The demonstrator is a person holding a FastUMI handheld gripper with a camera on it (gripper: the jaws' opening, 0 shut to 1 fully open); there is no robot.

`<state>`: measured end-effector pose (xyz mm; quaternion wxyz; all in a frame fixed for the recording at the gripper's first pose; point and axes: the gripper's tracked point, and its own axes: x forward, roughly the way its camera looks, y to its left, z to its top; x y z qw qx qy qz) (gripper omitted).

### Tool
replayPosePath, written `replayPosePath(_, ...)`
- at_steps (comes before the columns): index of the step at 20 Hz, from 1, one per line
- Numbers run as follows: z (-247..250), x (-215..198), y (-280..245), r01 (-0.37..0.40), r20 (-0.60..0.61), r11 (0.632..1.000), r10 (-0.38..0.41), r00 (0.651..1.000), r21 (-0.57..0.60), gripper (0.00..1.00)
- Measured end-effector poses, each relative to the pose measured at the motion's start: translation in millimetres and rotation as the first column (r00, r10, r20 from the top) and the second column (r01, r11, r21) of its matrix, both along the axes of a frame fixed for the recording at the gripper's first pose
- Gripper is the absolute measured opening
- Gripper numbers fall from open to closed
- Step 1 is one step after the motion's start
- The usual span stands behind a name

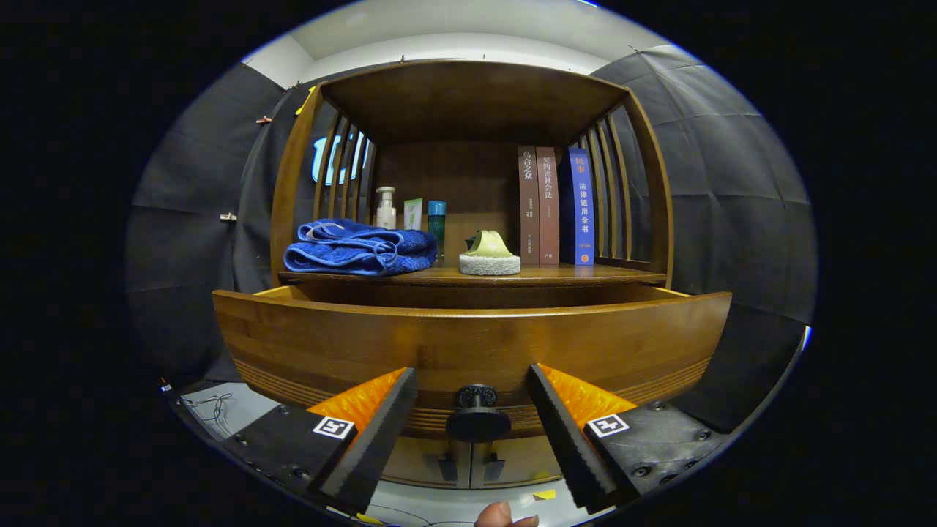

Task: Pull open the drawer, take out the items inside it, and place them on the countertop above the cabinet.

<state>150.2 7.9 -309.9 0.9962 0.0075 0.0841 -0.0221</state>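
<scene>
The wooden drawer [468,340] of the cabinet stands pulled out toward me, its curved front panel filling the space ahead of the fingers. Its dark round knob [477,416] sits between my two fingers, with a gap on each side. My gripper [472,380] is open and holds nothing. The drawer's inside is hidden behind its front panel. Above it lies the countertop [571,275], which carries a folded blue towel [359,249] at the left and a green object on a grey sponge [489,256] near the middle.
On the countertop, bottles [386,208] stand behind the towel and three upright books [556,205] stand at the right. Slatted wooden sides and a top board enclose the shelf. Cabinet doors [468,465] show below the drawer. A fingertip [501,514] shows at the bottom.
</scene>
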Motion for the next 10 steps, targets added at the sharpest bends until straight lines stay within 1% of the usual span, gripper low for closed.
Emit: replayPosePath(10,-7,59,-1,0.0,0.003,1.0,0.0,1.0,-0.007,0.99)
